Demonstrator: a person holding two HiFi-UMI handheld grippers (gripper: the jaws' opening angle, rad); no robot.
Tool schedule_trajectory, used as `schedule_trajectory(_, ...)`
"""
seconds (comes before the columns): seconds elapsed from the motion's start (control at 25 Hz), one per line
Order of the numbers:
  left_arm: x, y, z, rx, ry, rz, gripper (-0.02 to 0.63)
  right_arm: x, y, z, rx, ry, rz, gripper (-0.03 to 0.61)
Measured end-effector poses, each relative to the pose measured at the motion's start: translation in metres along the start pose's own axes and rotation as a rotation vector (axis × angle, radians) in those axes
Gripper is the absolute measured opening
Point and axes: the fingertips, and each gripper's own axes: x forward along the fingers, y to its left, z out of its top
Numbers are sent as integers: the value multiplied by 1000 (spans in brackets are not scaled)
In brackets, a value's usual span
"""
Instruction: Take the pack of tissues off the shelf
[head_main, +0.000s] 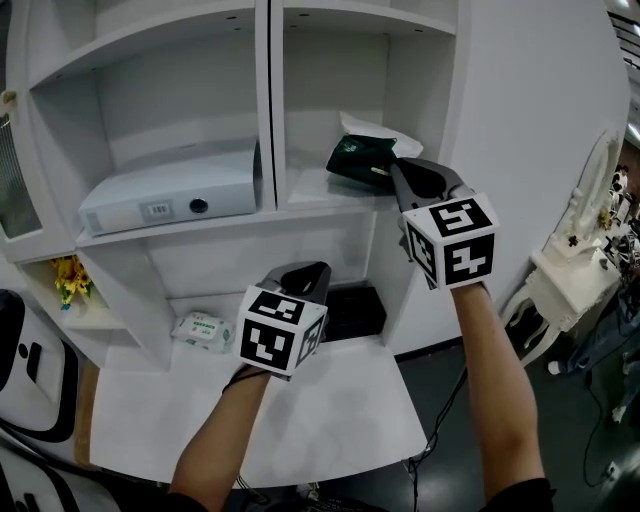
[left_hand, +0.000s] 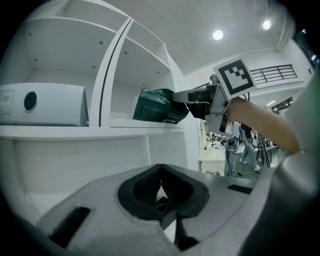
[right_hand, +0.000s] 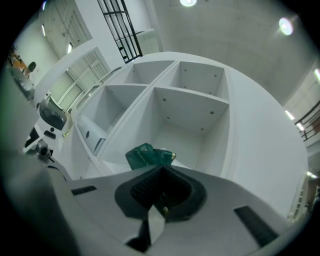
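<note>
The pack of tissues (head_main: 360, 158) is dark green and sits at the front of the right-hand shelf compartment (head_main: 310, 195). My right gripper (head_main: 393, 166) reaches in from the right, shut on the pack's near edge. The left gripper view has the pack (left_hand: 157, 106) tilted above the shelf board, with the right gripper (left_hand: 176, 98) clamped on its end. In the right gripper view the pack (right_hand: 147, 156) shows just past the closed tips of my right gripper (right_hand: 162, 169). My left gripper (head_main: 310, 272) hangs lower, in front of the bottom compartment. It is shut with nothing in it, its tips (left_hand: 161, 168) touching.
A white projector (head_main: 170, 192) fills the left compartment beside the divider. Below lie a white-and-green wipes pack (head_main: 203, 329) and a black box (head_main: 355, 310). Yellow flowers (head_main: 68, 278) stand at the left. A white tabletop (head_main: 330, 420) lies beneath; an ornate white table (head_main: 570, 280) stands at the right.
</note>
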Motion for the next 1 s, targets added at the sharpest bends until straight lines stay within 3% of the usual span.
schedule_trajectory(0.6,-37,-63,2,7,4,63,8,-96,-7,2,105,-73,17,3)
schedule_trajectory(1.0,-76,-91,-9,-1,4,143,8,-160,16,-32,163,-43,46,3)
